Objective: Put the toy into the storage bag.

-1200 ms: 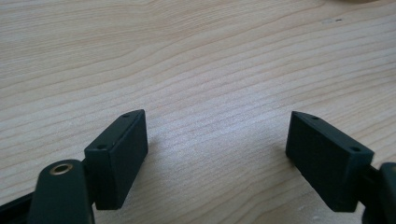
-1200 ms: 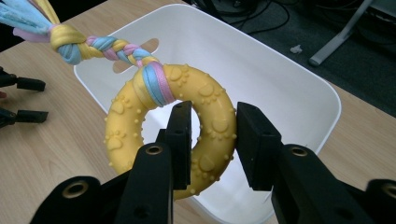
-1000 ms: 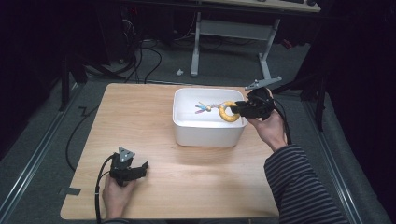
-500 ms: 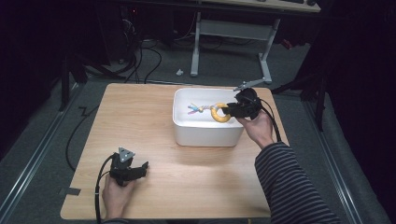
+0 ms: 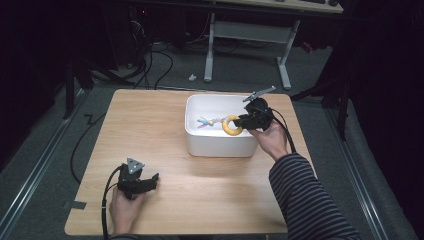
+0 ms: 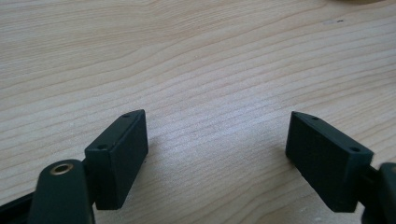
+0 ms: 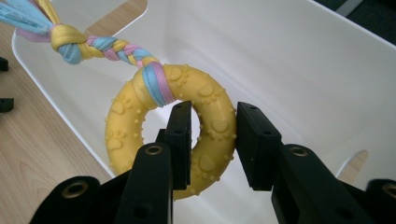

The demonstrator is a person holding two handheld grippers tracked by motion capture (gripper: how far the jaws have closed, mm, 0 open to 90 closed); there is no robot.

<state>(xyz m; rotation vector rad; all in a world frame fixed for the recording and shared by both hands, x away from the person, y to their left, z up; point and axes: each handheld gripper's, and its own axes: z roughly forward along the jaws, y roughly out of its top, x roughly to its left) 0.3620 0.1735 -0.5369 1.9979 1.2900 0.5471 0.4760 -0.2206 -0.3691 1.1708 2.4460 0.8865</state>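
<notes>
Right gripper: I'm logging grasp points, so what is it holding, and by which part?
The right gripper holds the yellow ring toy by its rim, one jaw through the hole, over the white bin.

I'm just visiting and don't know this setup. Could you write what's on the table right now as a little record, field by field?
surface: wooden table
container: white bin, toward the far right of the table
toy: yellow ring with paw prints, tied to a braided pastel rope
toy position: ring held over the bin's inside, rope trailing further in
right gripper: shut on the ring, one jaw through its hole
left gripper: open, holding nothing, low over bare wood near the table's front left
person: striped sleeve on the right arm
</notes>
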